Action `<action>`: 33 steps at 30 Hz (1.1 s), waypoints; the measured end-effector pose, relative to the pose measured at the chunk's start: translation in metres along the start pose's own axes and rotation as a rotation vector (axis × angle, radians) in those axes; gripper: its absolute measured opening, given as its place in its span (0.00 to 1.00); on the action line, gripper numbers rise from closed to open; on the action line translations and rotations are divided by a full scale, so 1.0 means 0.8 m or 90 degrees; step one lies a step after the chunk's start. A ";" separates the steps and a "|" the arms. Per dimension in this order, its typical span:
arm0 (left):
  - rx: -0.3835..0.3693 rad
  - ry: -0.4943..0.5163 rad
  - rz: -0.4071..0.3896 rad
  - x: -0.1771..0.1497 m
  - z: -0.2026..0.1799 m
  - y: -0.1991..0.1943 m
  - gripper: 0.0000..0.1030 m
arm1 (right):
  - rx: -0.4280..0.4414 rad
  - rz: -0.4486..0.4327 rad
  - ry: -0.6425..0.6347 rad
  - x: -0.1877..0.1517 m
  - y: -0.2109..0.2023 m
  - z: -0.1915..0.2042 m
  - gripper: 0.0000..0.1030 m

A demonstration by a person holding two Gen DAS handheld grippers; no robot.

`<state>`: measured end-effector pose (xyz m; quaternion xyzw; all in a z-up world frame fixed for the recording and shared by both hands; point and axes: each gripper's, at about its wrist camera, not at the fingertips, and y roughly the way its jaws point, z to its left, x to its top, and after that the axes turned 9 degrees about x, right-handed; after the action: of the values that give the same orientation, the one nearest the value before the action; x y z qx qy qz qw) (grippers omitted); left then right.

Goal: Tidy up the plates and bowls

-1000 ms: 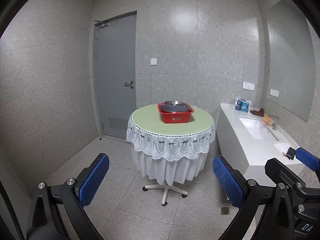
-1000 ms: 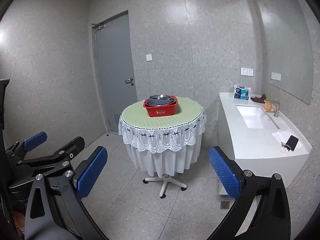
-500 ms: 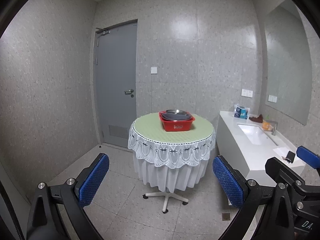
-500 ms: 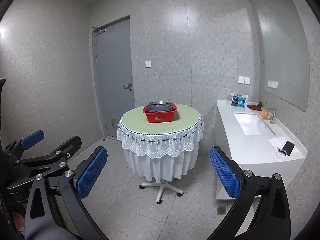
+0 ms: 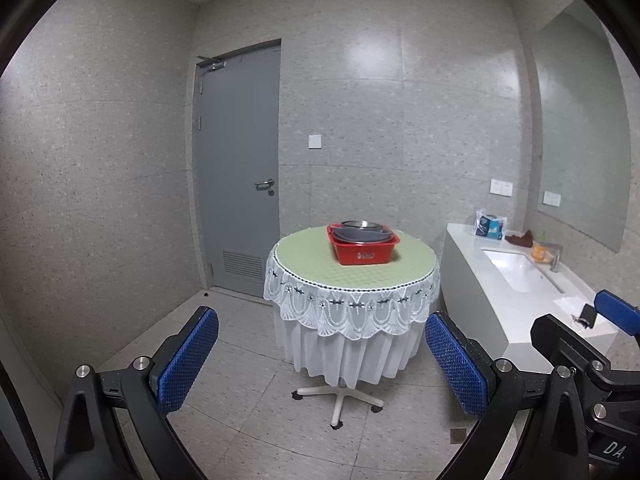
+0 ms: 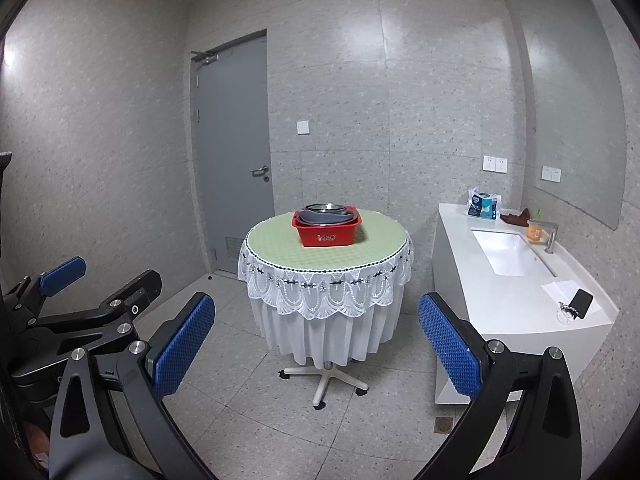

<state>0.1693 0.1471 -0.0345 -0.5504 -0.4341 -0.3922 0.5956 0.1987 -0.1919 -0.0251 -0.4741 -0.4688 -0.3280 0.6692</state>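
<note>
A red plastic basin (image 5: 362,249) (image 6: 327,231) stands on a round table (image 5: 352,272) (image 6: 328,258) with a green top and white lace skirt, in the middle of both views. Grey dishes (image 5: 362,234) (image 6: 326,216) and a steel bowl (image 5: 361,224) (image 6: 326,207) are stacked inside it. My left gripper (image 5: 320,356) is open and empty, well short of the table. My right gripper (image 6: 318,350) is likewise open with nothing between its blue pads. Each gripper shows at the edge of the other's view.
A white counter (image 6: 508,292) with a sink (image 6: 508,256) runs along the right wall, bearing a phone (image 6: 580,304), a tissue pack (image 6: 483,205) and an orange bottle (image 6: 534,231). A shut grey door (image 5: 240,172) is behind the table. The floor is tiled.
Both views have tilted upward, so the table and basin sit lower in frame and more wall and ceiling shows. The grippers stay open.
</note>
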 end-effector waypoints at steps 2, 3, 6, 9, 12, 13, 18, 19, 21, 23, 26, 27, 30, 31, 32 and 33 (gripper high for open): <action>-0.001 0.001 0.000 -0.001 -0.001 0.005 0.99 | 0.001 0.002 -0.001 0.000 0.001 -0.001 1.00; 0.000 0.000 -0.002 -0.001 -0.003 0.004 0.99 | 0.001 0.003 -0.002 0.000 0.002 -0.002 1.00; -0.001 0.003 -0.002 -0.004 -0.006 0.006 0.99 | 0.002 0.005 -0.004 -0.001 0.004 -0.002 1.00; -0.001 0.003 -0.001 -0.004 -0.010 0.013 0.99 | 0.001 0.006 -0.003 -0.001 0.006 -0.001 1.00; -0.002 0.003 0.000 -0.005 -0.015 0.017 0.99 | 0.000 0.006 -0.004 -0.001 0.006 -0.002 1.00; -0.001 0.003 0.000 -0.005 -0.017 0.018 0.99 | 0.000 0.006 -0.004 -0.002 0.007 -0.003 1.00; -0.002 0.002 0.000 -0.003 -0.026 0.022 0.99 | -0.002 0.008 -0.002 -0.002 0.008 -0.014 1.00; -0.004 -0.002 0.000 -0.002 -0.027 0.023 0.99 | -0.003 0.009 -0.004 -0.001 0.008 -0.017 1.00; -0.007 -0.007 -0.003 0.000 -0.026 0.026 0.99 | -0.006 0.016 -0.009 -0.003 0.010 -0.018 1.00; -0.006 -0.003 -0.005 0.000 -0.028 0.029 0.99 | -0.004 0.017 -0.005 -0.004 0.010 -0.021 1.00; -0.006 -0.002 -0.004 -0.001 -0.032 0.033 0.99 | -0.007 0.018 -0.008 -0.003 0.009 -0.022 1.00; -0.007 -0.002 -0.004 -0.001 -0.033 0.035 0.99 | -0.006 0.017 -0.009 -0.003 0.008 -0.023 1.00; -0.005 0.001 -0.004 -0.002 -0.036 0.035 0.99 | -0.005 0.015 -0.006 -0.002 0.008 -0.029 1.00; -0.005 0.001 -0.005 -0.001 -0.037 0.035 0.99 | -0.005 0.016 -0.006 -0.001 0.008 -0.031 1.00; -0.005 0.001 -0.005 -0.001 -0.038 0.035 0.99 | -0.005 0.015 -0.006 -0.001 0.008 -0.032 1.00; -0.005 0.001 -0.005 -0.002 -0.039 0.035 0.99 | -0.005 0.015 -0.005 -0.001 0.008 -0.031 1.00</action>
<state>0.1977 0.1184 -0.0453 -0.5510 -0.4342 -0.3967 0.5920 0.2119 -0.2135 -0.0307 -0.4836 -0.4649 -0.3203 0.6689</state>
